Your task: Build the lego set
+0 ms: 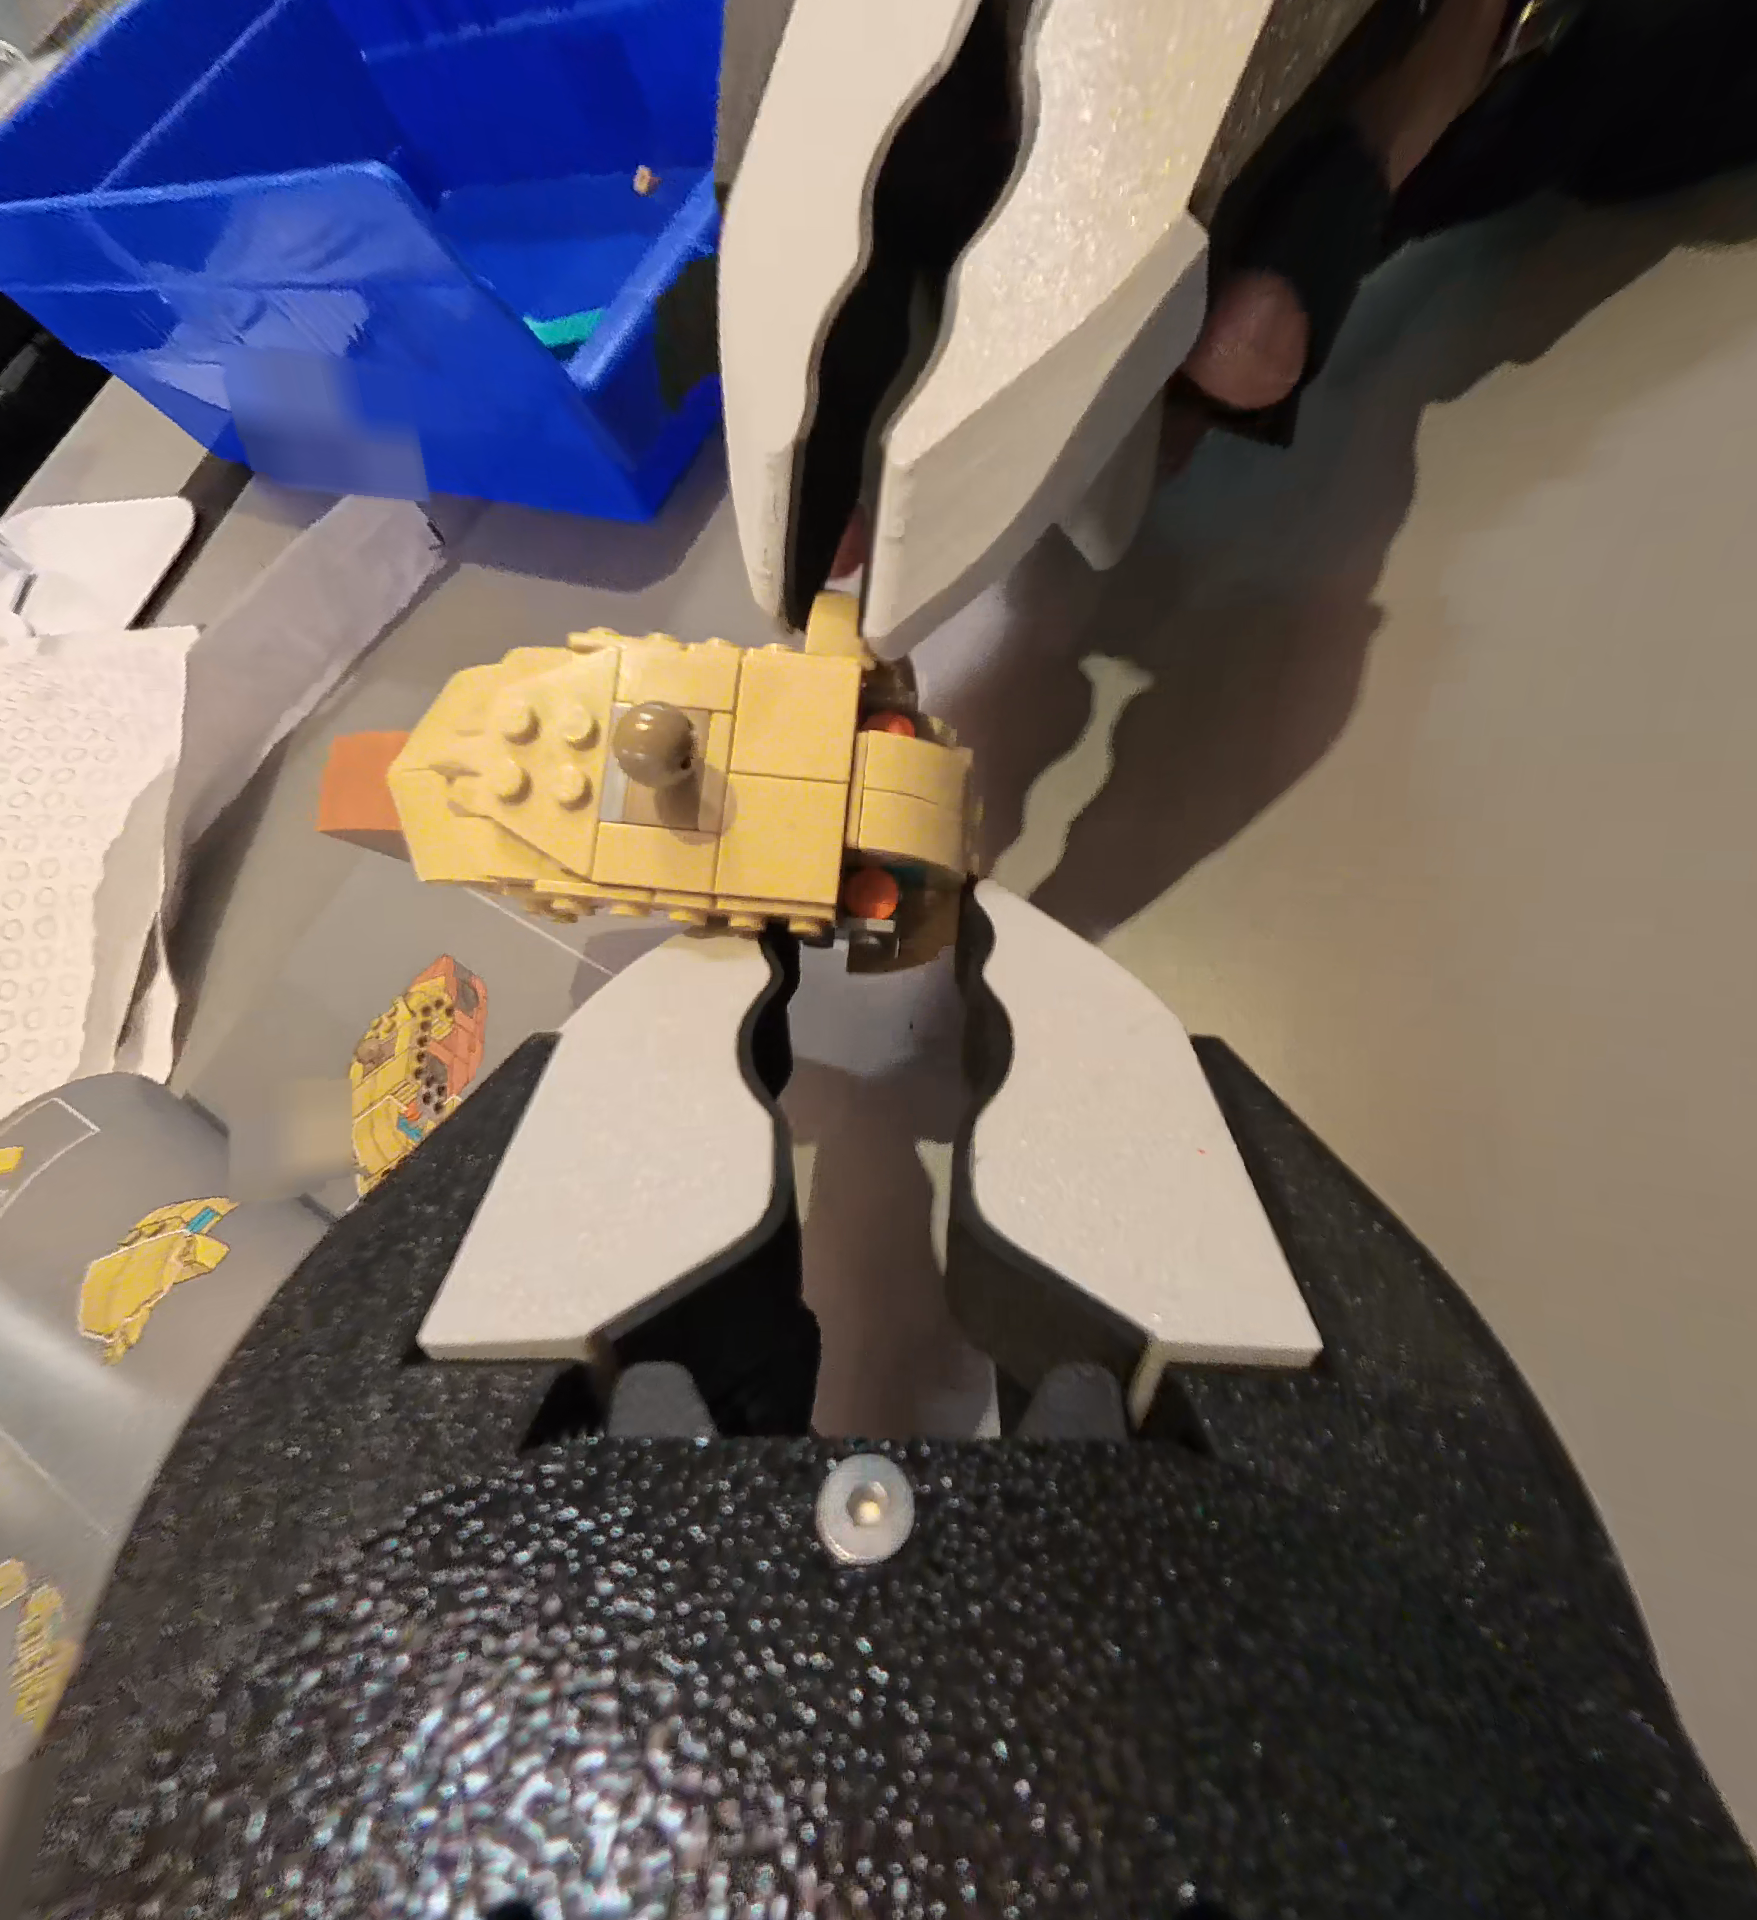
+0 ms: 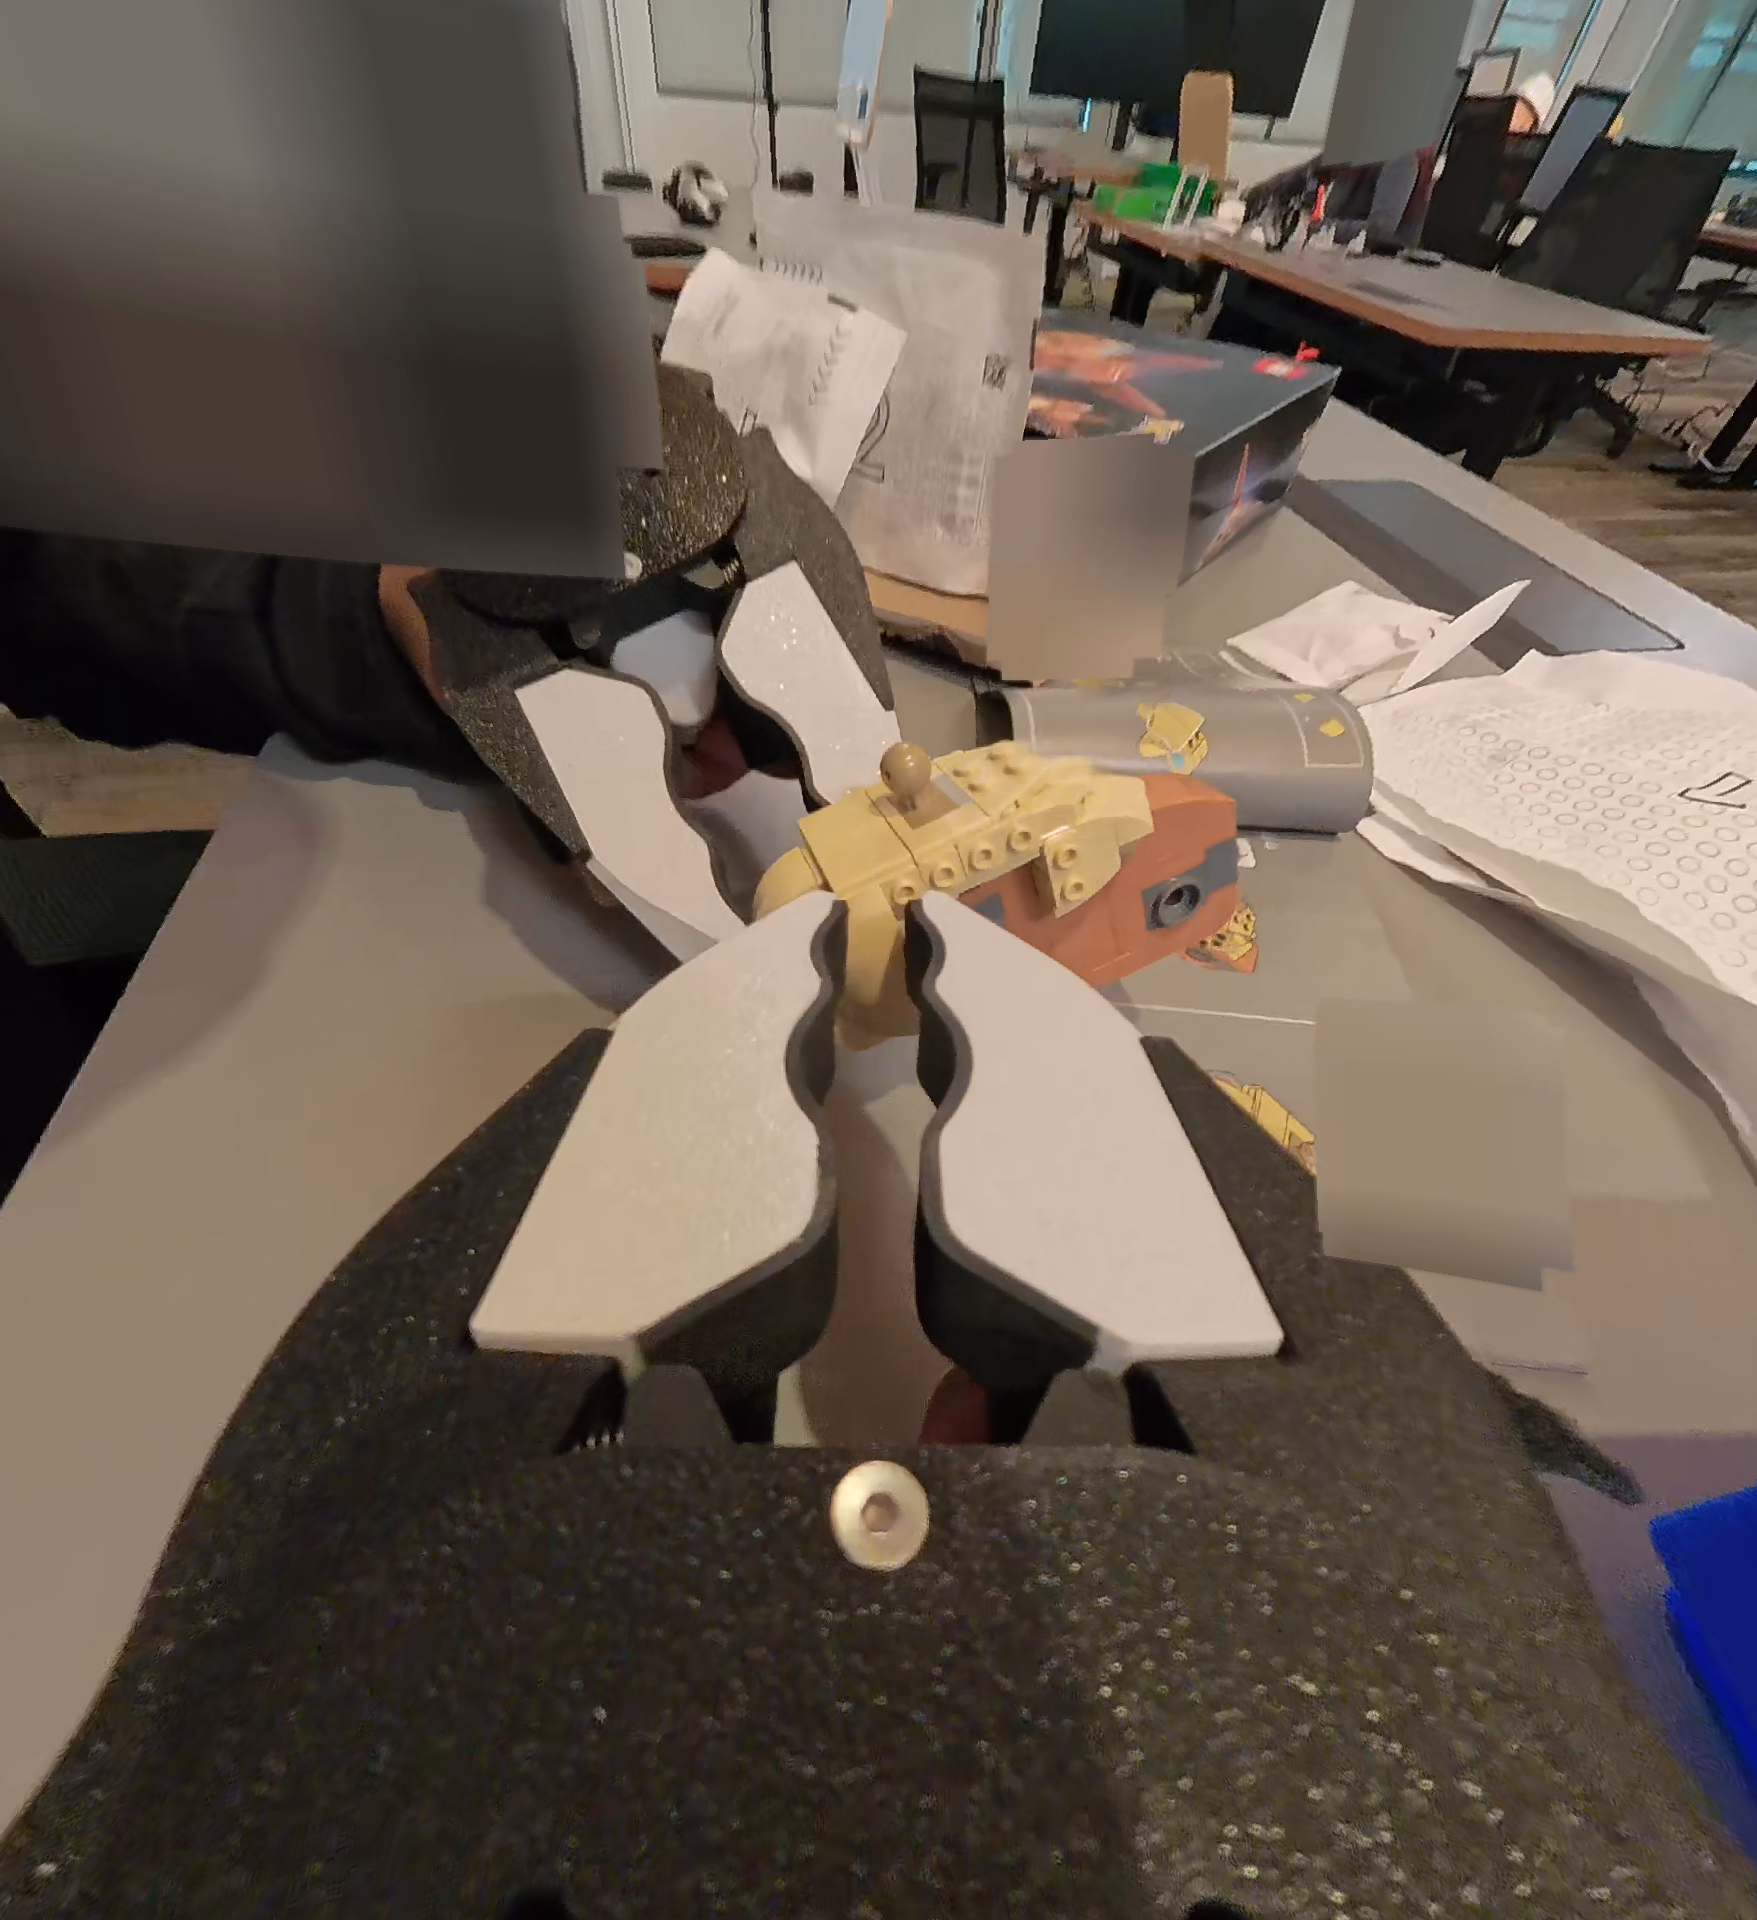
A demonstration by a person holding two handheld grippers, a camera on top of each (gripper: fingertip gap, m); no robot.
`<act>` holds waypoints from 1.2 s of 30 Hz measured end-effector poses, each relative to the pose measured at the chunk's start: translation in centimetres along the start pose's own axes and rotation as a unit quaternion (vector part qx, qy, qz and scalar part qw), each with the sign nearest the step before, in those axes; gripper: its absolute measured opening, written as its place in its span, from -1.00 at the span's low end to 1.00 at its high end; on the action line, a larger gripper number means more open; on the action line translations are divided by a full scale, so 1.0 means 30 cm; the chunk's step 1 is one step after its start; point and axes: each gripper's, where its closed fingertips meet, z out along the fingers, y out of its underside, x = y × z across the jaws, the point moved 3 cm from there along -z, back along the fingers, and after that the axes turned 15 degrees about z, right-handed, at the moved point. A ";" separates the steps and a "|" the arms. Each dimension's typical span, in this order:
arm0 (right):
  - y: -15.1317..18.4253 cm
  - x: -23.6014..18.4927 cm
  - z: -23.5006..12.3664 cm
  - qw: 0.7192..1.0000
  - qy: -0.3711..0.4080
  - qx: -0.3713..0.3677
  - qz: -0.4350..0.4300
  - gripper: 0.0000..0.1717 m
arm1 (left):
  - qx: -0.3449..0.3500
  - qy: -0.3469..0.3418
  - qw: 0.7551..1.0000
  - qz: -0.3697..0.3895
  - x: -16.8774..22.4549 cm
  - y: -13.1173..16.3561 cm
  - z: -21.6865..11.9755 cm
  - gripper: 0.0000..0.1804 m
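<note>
The tan brick model [image 1: 687, 790], w/ a rust-brown nose [image 2: 1144, 883] and a small olive knob [image 1: 654, 740] on top, hangs up off the grey table [image 1: 1528, 935], caught between my two grippers. My left gripper [image 1: 879, 930] has its fingers set fairly wide apart around the model's rear underside, where orange studs [image 1: 872, 891] and dark bits show; the right-hand tip looks to touch the build, but I can't tell if both pads press on it. My right gripper [image 2: 872, 914] is closed narrow on a tan tab [image 2: 869, 977] that sticks out from the model's side, the piece sitting right between the tips w/ both pads against it. From the left cam, that right gripper comes down from above the model and pinches the tab [image 1: 832, 623] at the far edge.

Left of my left jaws: an instruction sheet [image 1: 417, 1049] w/ drawings of the build, a white perforated paper bag [image 1: 32, 831] and, farther up, a blue bin [image 1: 354, 260]. Beyond my right jaws: a curled grey booklet [image 2: 1258, 738], more white bags [image 2: 1622, 821] and a dark box [image 2: 1238, 436].
</note>
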 end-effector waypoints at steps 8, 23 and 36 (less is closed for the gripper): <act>-0.058 -0.010 -0.034 0.980 -0.104 0.076 0.152 -0.59 | 0.024 0.012 0.998 -0.054 -0.015 0.009 -0.010 -0.68; -0.043 0.037 -0.025 0.962 -0.103 0.084 0.237 -0.64 | 0.095 0.065 0.983 -0.141 -0.021 -0.009 -0.034 -0.68; 0.003 0.006 0.007 0.999 0.008 0.015 0.041 -0.85 | 0.054 0.063 0.993 -0.087 0.004 0.004 -0.021 -0.68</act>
